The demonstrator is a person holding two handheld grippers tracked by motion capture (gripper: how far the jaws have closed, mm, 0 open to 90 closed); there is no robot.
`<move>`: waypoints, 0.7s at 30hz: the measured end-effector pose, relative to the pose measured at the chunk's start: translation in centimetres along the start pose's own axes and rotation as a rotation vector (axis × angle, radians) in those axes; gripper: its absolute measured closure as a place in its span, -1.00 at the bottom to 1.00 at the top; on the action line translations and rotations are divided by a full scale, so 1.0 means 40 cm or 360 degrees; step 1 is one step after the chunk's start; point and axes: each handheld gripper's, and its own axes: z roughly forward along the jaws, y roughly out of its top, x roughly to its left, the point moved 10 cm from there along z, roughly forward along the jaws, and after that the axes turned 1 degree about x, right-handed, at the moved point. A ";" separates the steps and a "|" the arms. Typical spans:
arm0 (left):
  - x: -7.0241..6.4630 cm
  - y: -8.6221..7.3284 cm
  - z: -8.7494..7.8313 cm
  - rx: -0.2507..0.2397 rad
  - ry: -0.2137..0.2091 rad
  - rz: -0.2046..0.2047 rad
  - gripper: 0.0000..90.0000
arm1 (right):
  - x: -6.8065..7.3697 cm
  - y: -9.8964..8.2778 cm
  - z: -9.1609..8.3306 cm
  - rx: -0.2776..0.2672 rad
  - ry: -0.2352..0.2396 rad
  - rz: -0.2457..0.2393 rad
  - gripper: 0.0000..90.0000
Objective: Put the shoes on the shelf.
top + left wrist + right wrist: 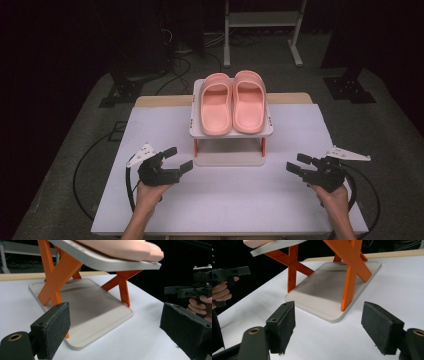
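Table: white top, wood strip along far edge; no writing legible.
Rack: two-tier stand, pale grey shelves, orange X-legs, centre-far on table; no brand or label legible. Lower shelf bare in left gripper view; also lower shelf in right gripper view.
Slippers: pink pair, side by side on top shelf, toes away from person; no logo legible.
L gripper: over table, left-front of rack, jaws spread wide, holding nothing; pads apart, aimed at rack base.
R gripper: right-front of rack, near table edge, jaws apart, holding nothing; pads face the rack's corner.
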 end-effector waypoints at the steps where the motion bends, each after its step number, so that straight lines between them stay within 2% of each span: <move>1: 0.000 -0.002 0.001 -0.0005 -0.0002 -0.0011 -0.80 | -0.001 -0.004 -0.002 0.0001 0.0001 0.0005 -0.41; 7: 0.004 -0.020 0.009 0.0027 0.0006 0.0004 -0.80 | -0.013 -0.023 -0.014 -0.0004 0.0000 0.0022 -0.40; 21: 0.005 -0.067 -0.001 0.0034 0.0035 -0.0033 -0.80 | -0.026 -0.086 -0.042 -0.0004 0.0006 0.0054 -0.40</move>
